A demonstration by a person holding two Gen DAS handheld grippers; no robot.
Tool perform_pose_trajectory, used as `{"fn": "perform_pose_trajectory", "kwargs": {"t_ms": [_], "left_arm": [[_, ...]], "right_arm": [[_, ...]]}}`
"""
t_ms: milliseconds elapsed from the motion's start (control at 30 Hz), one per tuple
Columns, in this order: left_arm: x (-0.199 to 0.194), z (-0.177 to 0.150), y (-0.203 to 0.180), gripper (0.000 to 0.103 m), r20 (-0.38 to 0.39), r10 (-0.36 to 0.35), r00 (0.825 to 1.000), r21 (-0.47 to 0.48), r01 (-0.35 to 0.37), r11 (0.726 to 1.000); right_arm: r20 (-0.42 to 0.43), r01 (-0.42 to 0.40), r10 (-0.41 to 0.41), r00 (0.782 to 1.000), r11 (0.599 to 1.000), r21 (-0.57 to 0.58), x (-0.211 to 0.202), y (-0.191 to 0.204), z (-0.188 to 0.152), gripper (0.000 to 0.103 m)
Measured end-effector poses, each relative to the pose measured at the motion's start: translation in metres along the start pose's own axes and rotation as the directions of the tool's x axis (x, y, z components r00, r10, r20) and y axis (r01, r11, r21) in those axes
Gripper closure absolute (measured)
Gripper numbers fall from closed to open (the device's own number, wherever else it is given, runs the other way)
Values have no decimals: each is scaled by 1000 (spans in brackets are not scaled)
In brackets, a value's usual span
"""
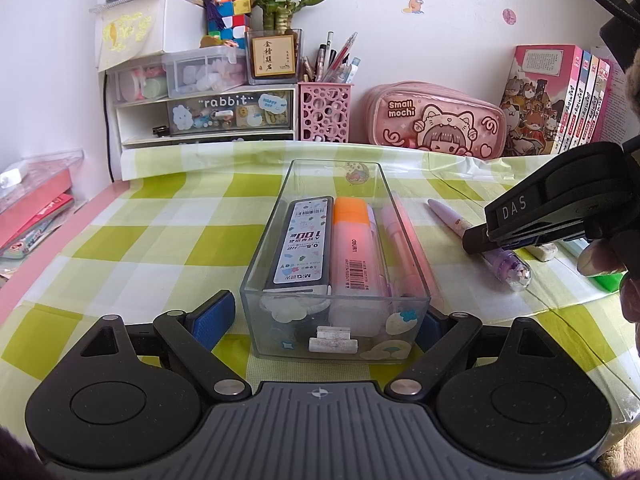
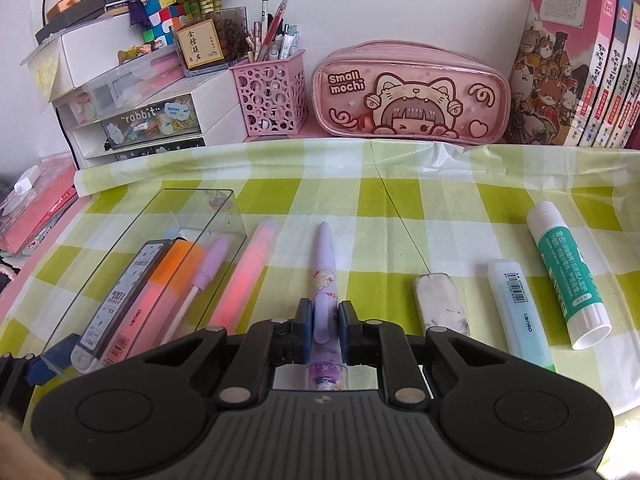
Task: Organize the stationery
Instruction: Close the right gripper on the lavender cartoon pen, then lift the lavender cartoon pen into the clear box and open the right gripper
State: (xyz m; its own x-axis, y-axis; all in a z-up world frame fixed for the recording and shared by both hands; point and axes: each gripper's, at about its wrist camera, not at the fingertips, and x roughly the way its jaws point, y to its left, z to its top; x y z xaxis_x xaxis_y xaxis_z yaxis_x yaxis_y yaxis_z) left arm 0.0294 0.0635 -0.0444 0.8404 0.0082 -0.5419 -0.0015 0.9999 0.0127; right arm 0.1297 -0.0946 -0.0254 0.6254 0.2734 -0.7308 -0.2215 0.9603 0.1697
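A clear plastic box (image 1: pixel 256 264) stands on the checked cloth and also shows in the right wrist view (image 2: pixel 224 216). It holds a lead refill case (image 1: pixel 303 240), an orange highlighter (image 1: pixel 356 248) and a lilac pen. My left gripper (image 1: pixel 324 316) is open with its jaws on either side of the box's near end. My right gripper (image 2: pixel 325 320) is closed around a purple pen (image 2: pixel 325 268) lying on the cloth; the pen and gripper also show in the left wrist view (image 1: pixel 480 236). An eraser (image 2: pixel 440 304), a light blue highlighter (image 2: pixel 520 312) and a glue stick (image 2: pixel 568 276) lie to the right.
A pink pencil case (image 2: pixel 412 96), a pink pen holder (image 2: pixel 272 100), drawers marked "rabbit" (image 1: pixel 208 112) and books (image 2: pixel 580 68) line the back wall. A pink highlighter (image 2: pixel 248 272) lies just beside the box. The pink table edge (image 1: pixel 60 232) runs along the left.
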Motion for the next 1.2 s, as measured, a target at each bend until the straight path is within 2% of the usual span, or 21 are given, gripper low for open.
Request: {"fn": "perform_pose_trajectory", "kwargs": {"t_ms": [333,700,867,1200], "left_arm": [[0,0,0,16,0,0,1000,0,0,1000],[0,0,0,16,1,0,1000,0,0,1000],[0,0,0,16,1,0,1000,0,0,1000],[0,0,0,16,1,0,1000,0,0,1000]], "right_arm": [[-31,-115,123,992,976,186,-3,-21,4,90],[-13,-213,230,973,918,335,-10,-33,9,90],[7,-273,293,956,880,388,-16,-34,11,90],[21,-373,401,916,831,413,-22,-18,17,90]]}}
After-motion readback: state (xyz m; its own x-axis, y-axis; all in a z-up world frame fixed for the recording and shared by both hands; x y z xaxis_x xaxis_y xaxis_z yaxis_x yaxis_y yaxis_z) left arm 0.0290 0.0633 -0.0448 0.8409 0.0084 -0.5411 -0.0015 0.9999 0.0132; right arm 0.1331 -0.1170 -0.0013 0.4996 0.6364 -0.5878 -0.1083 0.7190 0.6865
